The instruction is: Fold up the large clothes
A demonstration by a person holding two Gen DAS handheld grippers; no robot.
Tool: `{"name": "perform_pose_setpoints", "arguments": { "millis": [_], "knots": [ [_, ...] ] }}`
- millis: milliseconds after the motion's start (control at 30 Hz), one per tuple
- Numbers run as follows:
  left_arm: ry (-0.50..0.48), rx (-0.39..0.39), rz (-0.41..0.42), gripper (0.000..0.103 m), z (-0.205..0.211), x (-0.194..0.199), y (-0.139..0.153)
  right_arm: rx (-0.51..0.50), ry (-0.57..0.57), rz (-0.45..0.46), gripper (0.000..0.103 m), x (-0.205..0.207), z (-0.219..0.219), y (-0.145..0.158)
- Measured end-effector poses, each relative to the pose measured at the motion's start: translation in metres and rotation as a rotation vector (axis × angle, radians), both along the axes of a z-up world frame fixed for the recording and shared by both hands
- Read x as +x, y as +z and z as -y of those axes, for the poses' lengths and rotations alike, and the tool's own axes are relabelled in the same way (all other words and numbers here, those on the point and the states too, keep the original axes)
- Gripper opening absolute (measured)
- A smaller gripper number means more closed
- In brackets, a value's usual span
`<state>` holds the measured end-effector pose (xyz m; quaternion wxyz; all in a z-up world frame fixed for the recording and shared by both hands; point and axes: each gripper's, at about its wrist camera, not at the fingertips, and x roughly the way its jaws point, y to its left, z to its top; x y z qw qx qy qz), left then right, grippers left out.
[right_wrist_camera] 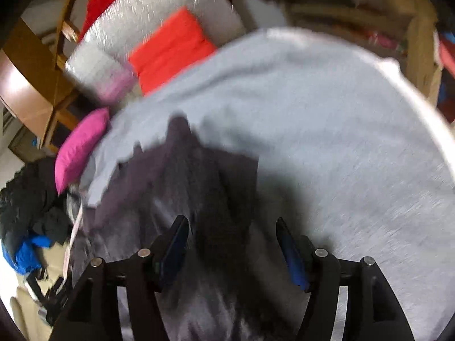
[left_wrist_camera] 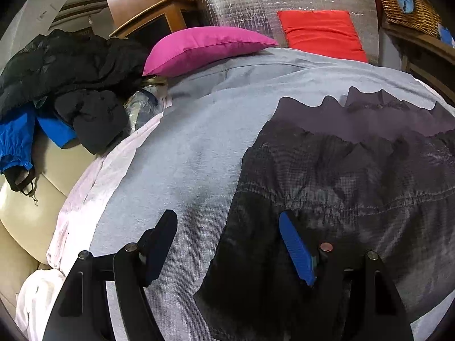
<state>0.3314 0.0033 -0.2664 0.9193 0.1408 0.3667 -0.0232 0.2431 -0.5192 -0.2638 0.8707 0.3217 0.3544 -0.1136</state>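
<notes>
A dark grey garment (left_wrist_camera: 341,176) with a stitched waist seam lies spread on a light grey sheet (left_wrist_camera: 176,147). My left gripper (left_wrist_camera: 227,244) is open just above the garment's left edge, its right finger over the dark cloth and its left finger over the sheet. In the blurred right wrist view the same garment (right_wrist_camera: 182,187) lies under my right gripper (right_wrist_camera: 231,247), which is open and holds nothing, low over the cloth.
A pink cushion (left_wrist_camera: 204,48) and a red cushion (left_wrist_camera: 321,34) lie at the far end of the sheet. A heap of black and blue clothes (left_wrist_camera: 62,85) sits at the left on a cream sofa (left_wrist_camera: 25,213). A wicker basket (left_wrist_camera: 409,8) stands far right.
</notes>
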Motion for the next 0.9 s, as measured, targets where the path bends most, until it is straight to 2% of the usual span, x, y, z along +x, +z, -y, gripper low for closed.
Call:
{"name": "perform_pose_setpoints", "arguments": {
  "millis": [100,233,333,433,500,733,900],
  "knots": [
    [0.005,0.003,-0.001,0.075,0.001,0.002,0.000,-0.024,-0.024,0.130,0.068,-0.011,-0.004,0.020],
    [0.008,0.011,0.004,0.075,0.003,0.003,-0.001,-0.104,0.110,0.217,0.068,-0.006,-0.037,0.037],
    [0.013,0.010,0.003,0.075,0.003,0.005,-0.002,-0.121,0.199,0.188,0.068,0.008,-0.056,0.032],
    [0.017,0.014,0.001,0.075,0.004,0.007,-0.003,-0.113,0.204,0.047,0.067,0.027,-0.056,0.009],
    [0.018,0.023,0.000,0.075,0.005,0.009,-0.005,-0.065,0.201,-0.046,0.065,0.040,-0.050,-0.011],
    [0.025,0.026,-0.004,0.075,0.008,0.013,-0.006,-0.051,0.188,-0.031,0.065,0.037,-0.043,-0.008],
    [0.029,0.032,-0.002,0.075,0.010,0.015,-0.007,-0.068,0.154,0.117,0.067,0.031,-0.040,0.016]
  ]
}}
